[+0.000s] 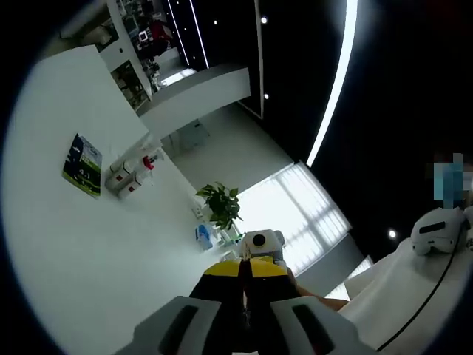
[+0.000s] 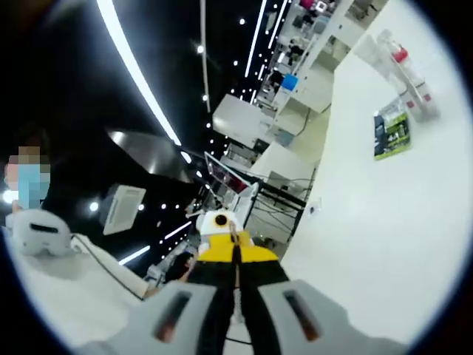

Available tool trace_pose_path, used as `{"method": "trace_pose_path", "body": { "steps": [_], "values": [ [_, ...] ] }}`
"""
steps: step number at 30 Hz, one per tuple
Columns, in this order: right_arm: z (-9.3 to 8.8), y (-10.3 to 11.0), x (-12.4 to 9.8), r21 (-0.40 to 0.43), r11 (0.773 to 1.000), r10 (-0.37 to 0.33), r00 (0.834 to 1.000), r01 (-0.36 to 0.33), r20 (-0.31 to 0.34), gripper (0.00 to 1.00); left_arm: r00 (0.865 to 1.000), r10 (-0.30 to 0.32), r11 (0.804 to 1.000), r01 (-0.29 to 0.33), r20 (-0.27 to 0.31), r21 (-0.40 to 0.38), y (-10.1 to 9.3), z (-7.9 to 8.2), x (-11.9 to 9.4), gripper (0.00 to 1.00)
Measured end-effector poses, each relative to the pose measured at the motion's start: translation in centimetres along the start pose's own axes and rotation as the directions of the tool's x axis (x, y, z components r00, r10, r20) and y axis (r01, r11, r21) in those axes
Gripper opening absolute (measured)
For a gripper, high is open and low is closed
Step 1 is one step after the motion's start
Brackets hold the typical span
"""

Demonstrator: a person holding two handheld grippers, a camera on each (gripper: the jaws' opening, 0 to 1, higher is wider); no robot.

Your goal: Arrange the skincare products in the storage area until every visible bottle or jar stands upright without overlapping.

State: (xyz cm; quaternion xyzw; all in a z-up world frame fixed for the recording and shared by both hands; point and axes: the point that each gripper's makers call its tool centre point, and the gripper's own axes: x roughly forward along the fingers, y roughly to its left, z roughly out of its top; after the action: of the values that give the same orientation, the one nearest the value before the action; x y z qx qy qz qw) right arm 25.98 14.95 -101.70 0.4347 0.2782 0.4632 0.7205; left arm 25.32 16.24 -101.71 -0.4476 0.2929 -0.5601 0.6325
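My left gripper (image 1: 246, 271) rises from the bottom of the left gripper view with its yellow-tipped jaws pressed together and nothing between them. In the right gripper view my right gripper (image 2: 236, 254) stands the same way, yellow tips closed on nothing. Both views are tilted up toward a white wall and a dark ceiling. Two white cylinders with red parts (image 1: 131, 174) sit against the white wall (image 1: 66, 251), seen again as white cylinders (image 2: 404, 68) in the right gripper view. I cannot tell whether they are skincare bottles.
A green and blue poster (image 1: 82, 164) hangs on the wall, also the poster (image 2: 392, 130). A potted plant (image 1: 220, 206) and a blue object (image 1: 203, 237) stand beyond. A person in white (image 1: 421, 288) is at the right, the same person (image 2: 52, 259) at the left. Long ceiling lights (image 1: 334, 81) run overhead.
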Motion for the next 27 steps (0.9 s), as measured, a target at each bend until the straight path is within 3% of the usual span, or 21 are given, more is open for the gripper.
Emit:
{"method": "trace_pose_path", "body": {
  "steps": [4,7,10,15,22,26,27],
  "values": [
    [-0.8,-0.4,0.1,-0.023,0.999,-0.024,0.999,0.024,-0.024,0.08,0.998,0.001,0.999,0.001,0.056,-0.033,0.2,0.8,-0.1,0.00],
    [-1.4,-0.4,0.1,-0.057,0.998,-0.026,0.999,0.024,-0.042,0.01,0.999,-0.003,0.999,0.005,0.054,-0.043,0.2,1.0,0.2,0.00],
    [-1.0,-0.3,-0.2,-0.032,0.999,-0.010,1.000,0.010,-0.019,0.00,0.999,-0.012,0.999,0.014,0.046,-0.045,0.3,0.9,0.3,0.01],
    [0.0,-0.6,-0.8,0.006,1.000,-0.011,0.999,0.011,0.033,0.00,0.999,0.003,1.000,-0.004,-0.048,-0.030,0.6,-0.9,0.7,0.05],
    [0.4,-1.3,-1.0,-0.013,0.999,-0.049,0.997,0.050,0.054,0.00,0.998,0.004,0.999,-0.007,-0.067,-0.041,1.2,-0.4,1.4,0.00],
    [1.4,-2.4,-1.6,-0.028,0.994,-0.101,0.989,0.104,0.105,0.11,0.996,0.011,0.998,-0.017,-0.087,-0.065,1.7,-0.8,1.8,0.00],
    [1.5,-2.5,-1.7,-0.017,0.994,-0.102,0.989,0.104,0.105,0.08,0.995,0.011,0.997,-0.018,-0.096,-0.073,1.7,-1.1,2.0,0.00]
  ]
}}
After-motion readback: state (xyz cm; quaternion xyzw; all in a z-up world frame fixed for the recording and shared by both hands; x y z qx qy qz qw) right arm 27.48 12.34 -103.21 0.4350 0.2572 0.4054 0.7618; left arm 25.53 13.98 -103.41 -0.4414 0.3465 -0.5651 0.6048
